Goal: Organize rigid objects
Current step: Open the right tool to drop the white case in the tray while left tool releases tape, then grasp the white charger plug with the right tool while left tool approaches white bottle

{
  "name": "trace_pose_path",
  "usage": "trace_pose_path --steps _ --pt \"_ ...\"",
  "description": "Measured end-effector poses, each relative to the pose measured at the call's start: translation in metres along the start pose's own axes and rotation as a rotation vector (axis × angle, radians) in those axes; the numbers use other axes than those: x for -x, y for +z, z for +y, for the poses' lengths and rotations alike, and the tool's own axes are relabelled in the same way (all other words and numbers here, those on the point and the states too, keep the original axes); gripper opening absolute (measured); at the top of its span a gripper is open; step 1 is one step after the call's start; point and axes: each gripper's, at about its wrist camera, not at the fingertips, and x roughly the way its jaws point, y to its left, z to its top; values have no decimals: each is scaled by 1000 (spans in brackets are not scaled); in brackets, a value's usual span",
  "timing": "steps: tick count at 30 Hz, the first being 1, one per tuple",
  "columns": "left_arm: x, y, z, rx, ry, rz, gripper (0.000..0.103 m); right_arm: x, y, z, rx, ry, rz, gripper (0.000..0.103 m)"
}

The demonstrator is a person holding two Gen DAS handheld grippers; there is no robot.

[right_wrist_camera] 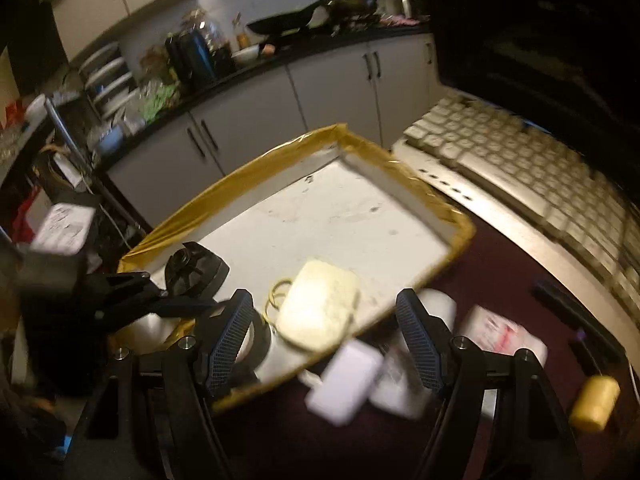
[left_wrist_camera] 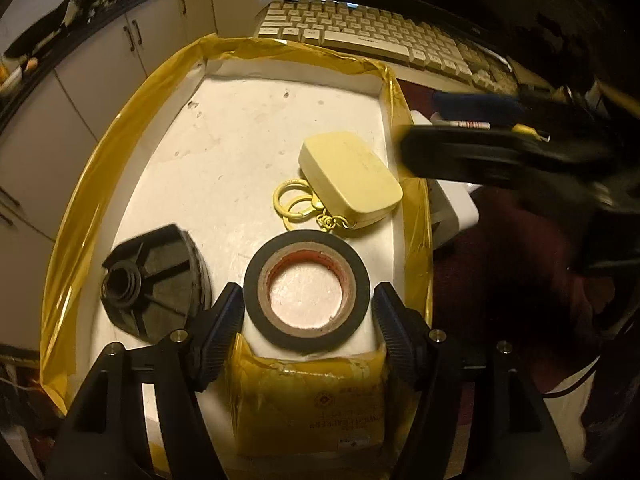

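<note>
Your left gripper has its fingers spread either side of the tape roll, not touching it; the roll lies flat at the near edge of the tray. I judge it light, stiff and slightly grippy, so pinch it across the outer rim. The black cap sits just beside your left finger and could get nudged. The yellow case with its rings lies near the tray's right edge. Your right gripper is spread and empty, over that edge, above white packets on the counter. A keyboard lies beyond.
</note>
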Motion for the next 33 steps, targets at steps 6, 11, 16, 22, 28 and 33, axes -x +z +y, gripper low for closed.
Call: trace_pose_path --steps 6,11,16,22,28,33 --pt "19 1 2 31 -18 -54 67 26 -39 -19 -199 -16 -44 50" --pt "26 3 -5 7 -20 -70 67 20 -53 -19 -290 8 -45 33" --pt "21 1 -1 14 -10 -53 67 4 -54 -17 -318 11 -11 29" --pt "20 -1 1 27 -6 -47 67 -5 -56 -19 -332 -8 -10 29" --pt "27 6 -10 21 -22 -78 67 32 -75 -26 -333 -38 -66 25" --pt "31 18 -42 -31 -80 -104 67 77 -106 -47 -383 -136 -113 24"
